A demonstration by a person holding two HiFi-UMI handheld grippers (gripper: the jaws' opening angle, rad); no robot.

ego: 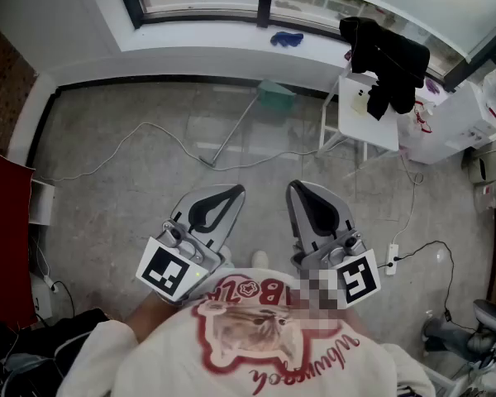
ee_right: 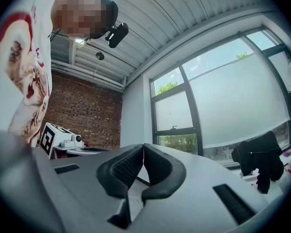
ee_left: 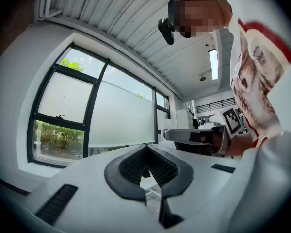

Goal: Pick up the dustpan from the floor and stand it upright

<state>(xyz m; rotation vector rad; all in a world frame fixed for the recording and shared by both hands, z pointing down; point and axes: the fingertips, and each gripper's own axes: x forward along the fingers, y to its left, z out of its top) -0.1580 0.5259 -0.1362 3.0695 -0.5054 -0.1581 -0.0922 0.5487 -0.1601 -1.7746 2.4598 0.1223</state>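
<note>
In the head view a dustpan lies on the grey floor, its green pan by the far wall and its long thin handle slanting toward me. Both grippers hang level at waist height, well short of it and above the floor. The left gripper has its jaws together with nothing in them; its tips meet in the left gripper view. My right gripper is shut and empty too, its tips touching in the right gripper view. Both gripper views look toward windows; neither shows the dustpan.
A white cable snakes across the floor near the handle. A white table with a black garment stands at the right, a power strip below it. A red panel stands at the left. A blue item rests on the window ledge.
</note>
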